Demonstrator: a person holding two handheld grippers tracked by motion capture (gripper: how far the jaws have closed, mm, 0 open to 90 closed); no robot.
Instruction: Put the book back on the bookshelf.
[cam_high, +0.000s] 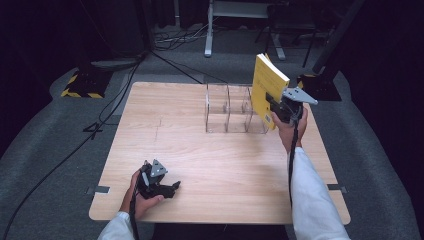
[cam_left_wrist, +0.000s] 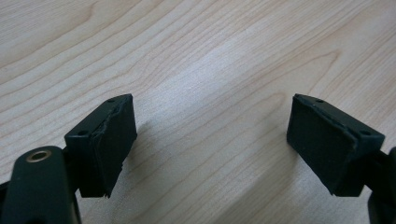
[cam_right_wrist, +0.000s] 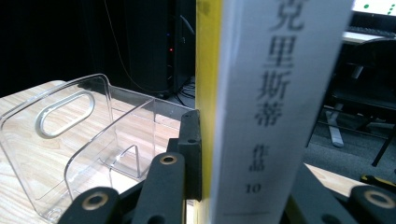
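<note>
Yellow-covered book (cam_high: 267, 87) stood upright in the air at the right end of the clear plastic organizer (cam_high: 227, 112) — clamped by its spine between the jaws of the right gripper (cam_high: 274, 111). The left gripper (cam_high: 172, 187) rested low on the wooden table (cam_high: 200, 150) near its front edge — jaws apart, nothing between them.

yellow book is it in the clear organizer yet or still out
Out. The yellow book is held upright above the clear organizer by the right tool; its compartments look empty.
</note>
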